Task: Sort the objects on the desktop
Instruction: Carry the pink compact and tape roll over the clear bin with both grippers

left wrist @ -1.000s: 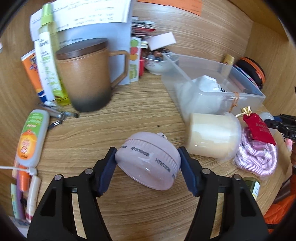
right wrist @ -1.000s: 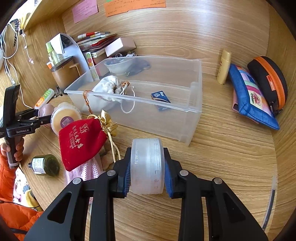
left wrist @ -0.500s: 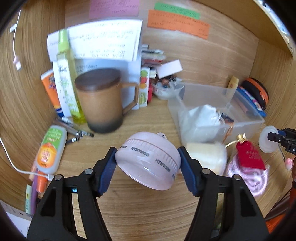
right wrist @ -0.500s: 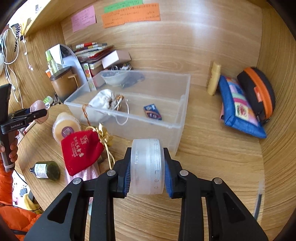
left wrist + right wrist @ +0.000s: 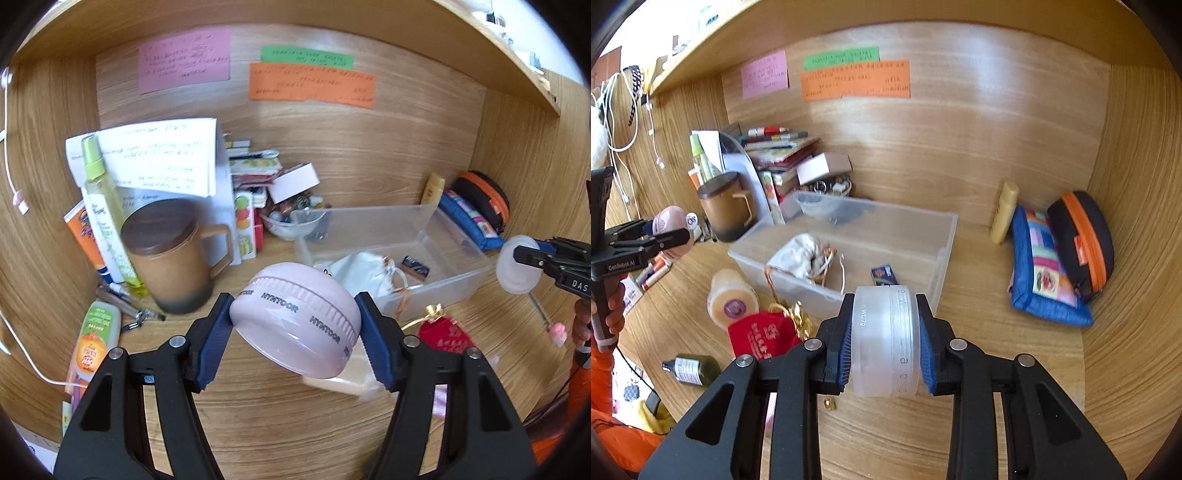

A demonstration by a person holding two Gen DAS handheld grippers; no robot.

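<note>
So I've got both hands full over the desk. My left gripper (image 5: 295,328) is clamped on a pink round case (image 5: 297,317) with HYNTOOR printed around its band, and my right gripper (image 5: 885,343) is squeezing a frosted clear jar (image 5: 885,339) across its flat ends, so the curved side faces me. Both things are up in the air, clear of the desktop (image 5: 990,354).

The clear plastic bin (image 5: 945,236) sits just ahead of the right gripper and off to the right of the left one. It already holds a white drawstring pouch (image 5: 801,254) and a small blue packet (image 5: 884,275), so I'm guessing that's where these two go.

My take on doing this well: go in one at a time so the grippers don't bump each other over the bin. Bring the item over the rim, lower it into the bare stretch of floor near the blue packet, and only then let go. The pink case is tilted in my grip and it's smooth, so I'd level it first or it may roll when dropped. Same with the jar.

Pose-wise, both grippers point toward the back wall, angled slightly down, roughly level with each other. The left sits over the cream-coloured tub (image 5: 733,299) and the red pouch (image 5: 762,334), the right over bare wood.
</note>
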